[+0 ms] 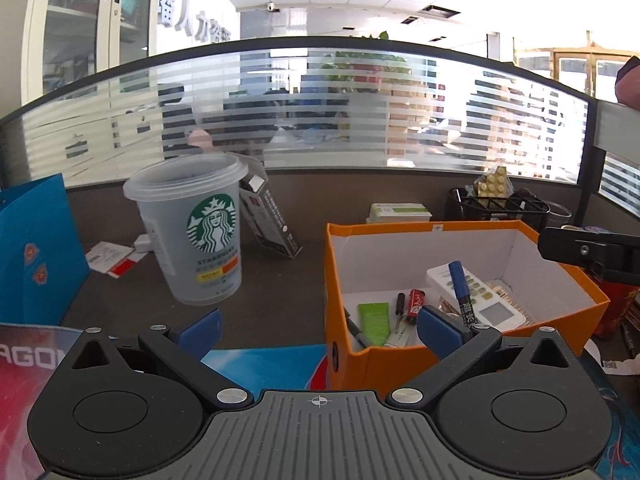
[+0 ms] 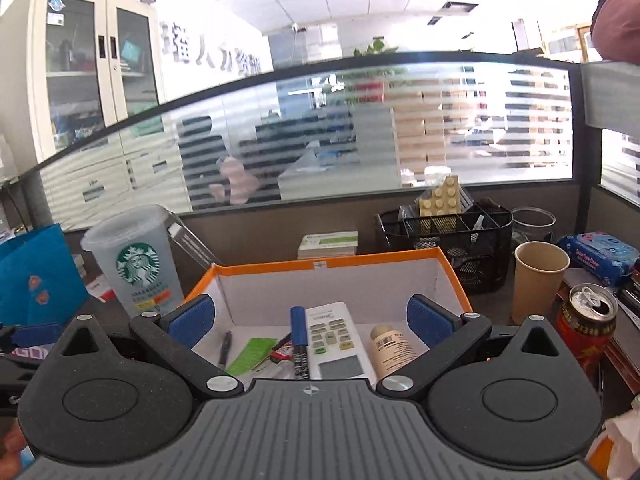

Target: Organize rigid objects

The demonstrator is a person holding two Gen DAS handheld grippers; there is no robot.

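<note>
An orange box [image 1: 576, 280] [image 2: 452, 268] with a white inside stands on the dark desk. It holds a white remote [image 1: 492, 300] [image 2: 336, 336], a blue marker [image 1: 460, 284] [image 2: 299, 332], a green tube [image 1: 374, 318] [image 2: 252, 352], a red lighter [image 1: 416, 300], a screwdriver [image 1: 400, 308], a pen [image 2: 225, 346] and a cream bottle [image 2: 390, 350]. My left gripper [image 1: 320, 330] is open and empty, low over the desk left of the box. My right gripper [image 2: 310, 316] is open and empty above the box's near side. A clear Starbucks cup [image 1: 200, 232] [image 2: 138, 264] stands left of the box.
A blue paper bag [image 1: 36, 252] [image 2: 32, 276] stands at the left. A black mesh organizer [image 1: 500, 206] [image 2: 448, 236] sits behind the box. A paper cup [image 2: 538, 280], a red can [image 2: 588, 324] and a wipes pack [image 2: 600, 256] stand at the right. A glass partition runs behind.
</note>
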